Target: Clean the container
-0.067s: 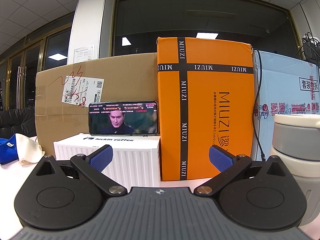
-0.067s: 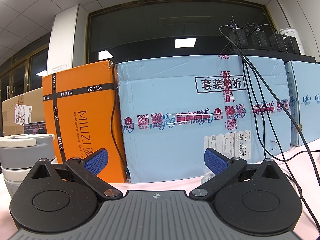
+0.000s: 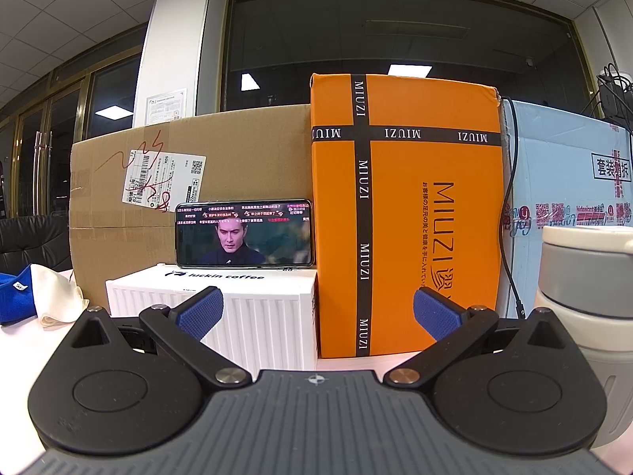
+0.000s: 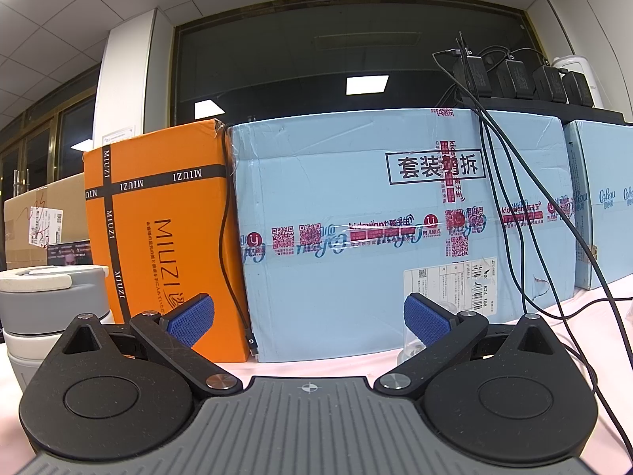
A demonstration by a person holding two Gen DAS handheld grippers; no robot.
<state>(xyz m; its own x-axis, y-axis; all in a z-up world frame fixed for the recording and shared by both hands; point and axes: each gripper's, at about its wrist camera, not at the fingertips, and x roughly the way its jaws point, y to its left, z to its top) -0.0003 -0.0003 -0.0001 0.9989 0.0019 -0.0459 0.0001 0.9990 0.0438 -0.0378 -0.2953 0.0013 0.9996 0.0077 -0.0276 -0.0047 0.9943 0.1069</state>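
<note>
Both tongs gape wide, gripping nothing: the grey-and-white lidded plastic container (image 3: 585, 301) sits far right of the left tongs (image 3: 316, 312), far left of the right tongs (image 4: 308, 318).

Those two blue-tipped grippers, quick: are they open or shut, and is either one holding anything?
Left gripper: open wide, holding nothing.
Right gripper: open wide, holding nothing.
</note>
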